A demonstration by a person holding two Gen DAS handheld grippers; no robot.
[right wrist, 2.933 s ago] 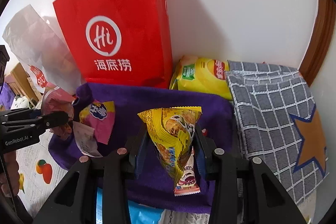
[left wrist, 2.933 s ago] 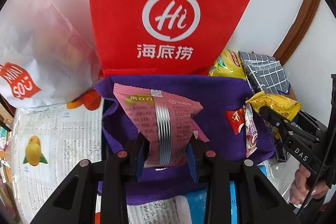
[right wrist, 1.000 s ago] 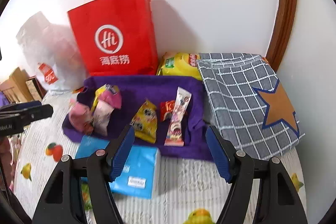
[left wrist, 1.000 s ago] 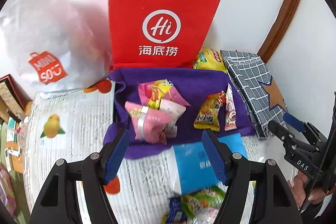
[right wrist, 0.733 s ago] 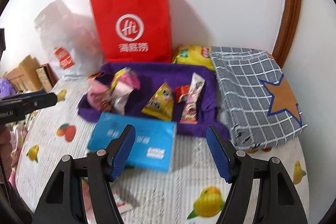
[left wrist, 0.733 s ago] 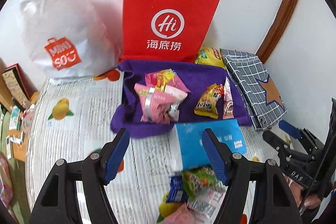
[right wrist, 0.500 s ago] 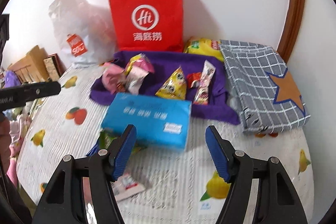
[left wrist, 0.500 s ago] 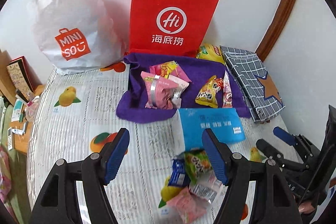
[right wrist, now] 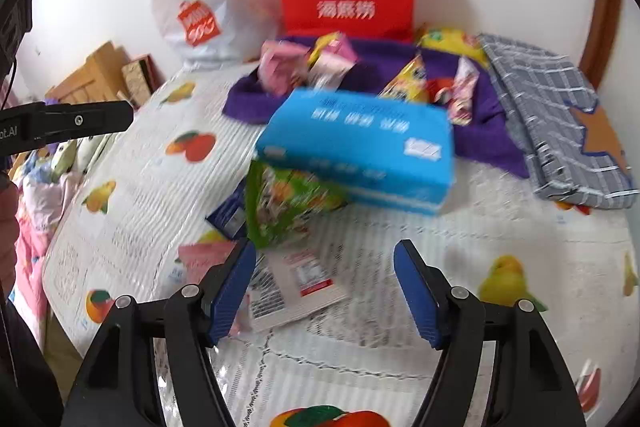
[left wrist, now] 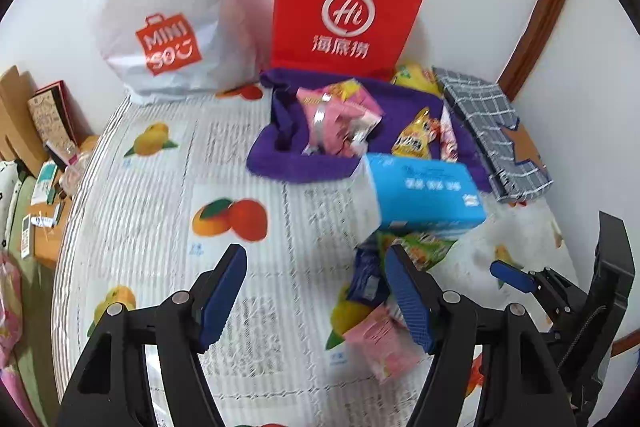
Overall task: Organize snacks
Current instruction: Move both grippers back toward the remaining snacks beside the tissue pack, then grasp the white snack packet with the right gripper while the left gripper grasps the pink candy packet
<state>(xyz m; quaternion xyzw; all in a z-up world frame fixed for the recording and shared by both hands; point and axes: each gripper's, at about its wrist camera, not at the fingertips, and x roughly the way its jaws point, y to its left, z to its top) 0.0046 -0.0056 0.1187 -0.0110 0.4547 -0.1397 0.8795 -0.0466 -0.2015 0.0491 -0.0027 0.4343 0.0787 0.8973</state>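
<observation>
Snack packets lying on a purple cloth and loose on the fruit-print table cover.
Pink foil packets are sitting on the purple cloth; a green snack bag is leaning under the blue tissue pack. Left gripper and right gripper are hanging wide apart, gripping nothing.

Red paper bag with a white logo, purple cloth, bright blue box, grey checked fabric bearing an orange star, white worktop cover printed with fruit.
</observation>
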